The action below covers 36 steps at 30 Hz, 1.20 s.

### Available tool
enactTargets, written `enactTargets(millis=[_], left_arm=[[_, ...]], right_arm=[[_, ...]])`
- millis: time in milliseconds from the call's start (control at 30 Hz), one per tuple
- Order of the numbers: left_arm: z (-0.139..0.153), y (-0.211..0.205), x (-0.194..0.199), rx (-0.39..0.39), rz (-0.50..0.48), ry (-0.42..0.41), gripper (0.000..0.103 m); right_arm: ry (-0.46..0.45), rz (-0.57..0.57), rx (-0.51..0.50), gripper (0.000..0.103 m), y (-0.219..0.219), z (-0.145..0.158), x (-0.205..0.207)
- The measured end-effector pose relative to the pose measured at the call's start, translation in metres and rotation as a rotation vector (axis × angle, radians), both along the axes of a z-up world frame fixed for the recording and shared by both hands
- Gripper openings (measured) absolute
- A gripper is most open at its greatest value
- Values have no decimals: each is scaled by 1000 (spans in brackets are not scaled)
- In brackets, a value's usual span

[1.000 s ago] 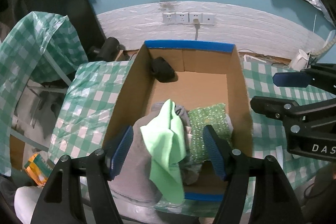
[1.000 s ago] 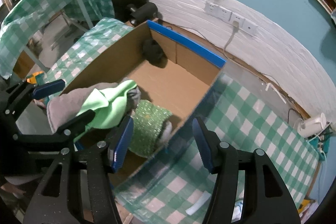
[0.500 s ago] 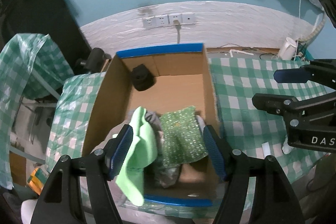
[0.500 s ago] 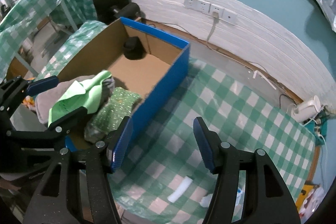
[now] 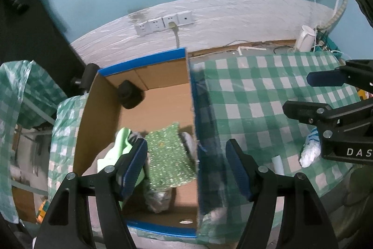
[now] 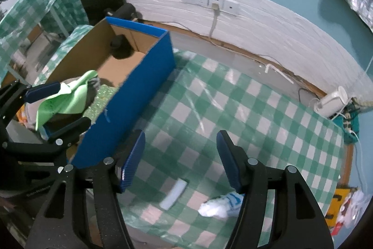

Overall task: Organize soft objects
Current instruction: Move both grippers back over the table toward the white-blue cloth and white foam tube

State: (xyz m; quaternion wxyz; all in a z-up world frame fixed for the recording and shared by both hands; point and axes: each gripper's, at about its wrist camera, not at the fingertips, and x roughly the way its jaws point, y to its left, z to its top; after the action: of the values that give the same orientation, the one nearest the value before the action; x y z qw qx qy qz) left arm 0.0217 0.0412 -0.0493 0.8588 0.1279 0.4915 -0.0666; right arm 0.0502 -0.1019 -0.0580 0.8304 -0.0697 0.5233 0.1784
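A blue-sided cardboard box [image 5: 193,123] [image 6: 139,85] stands on the left of the checked table. Inside lie a light green cloth [image 5: 119,146] [image 6: 67,97], a green sparkly cloth [image 5: 170,153] [image 6: 100,99] and a black soft object [image 5: 129,95] [image 6: 119,48] at the far end. A white and blue sock [image 6: 219,204] [image 5: 310,148] lies on the table at the near right. My left gripper [image 5: 186,167] is open and empty above the box's right wall. My right gripper [image 6: 180,158] is open and empty above the table, just above the sock.
A small white strip [image 6: 173,194] [image 5: 278,163] lies on the green checked tablecloth [image 6: 233,109] left of the sock. A white appliance [image 6: 331,102] and cables sit at the table's far right corner. Wall sockets [image 6: 209,1] are behind. A covered chair [image 6: 39,6] stands at the left.
Both grippers have swung right, away from the box's inside and toward the open table. The sock and the white strip have come into view. The cloths in the box have not moved.
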Motion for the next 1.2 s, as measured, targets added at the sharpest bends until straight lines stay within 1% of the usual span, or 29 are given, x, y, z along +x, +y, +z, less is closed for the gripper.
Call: enactTargets(millis=[167,267,400,667,967,1100,1200], left_arm=[[-4,-18,0,18,-28,9,72],[-8,-29,1,22,-44,19,76],[-15,-45,0,31,-70,38,76],[-36,-77,-1,58,-109,90,76],[-61,-89,0,70,-97,155,76],[-70,-94,-1,86,-102,172,76],[-76,-96,-1,83,-102,191,76]], right_arm=[[10,-36,-10,65,-23,-6,-3],[20,-55,-12,66,-36,-9,-5],[40,-86,-17,67,-54,-17,-7],[104,-129,-45,67,-80,-43,-18],[176,-180,-41,68,-101,-69,-24],[202,-214,-58,69,-105,-83,-24],[231,-244,-68,69,-108,-96,-24]])
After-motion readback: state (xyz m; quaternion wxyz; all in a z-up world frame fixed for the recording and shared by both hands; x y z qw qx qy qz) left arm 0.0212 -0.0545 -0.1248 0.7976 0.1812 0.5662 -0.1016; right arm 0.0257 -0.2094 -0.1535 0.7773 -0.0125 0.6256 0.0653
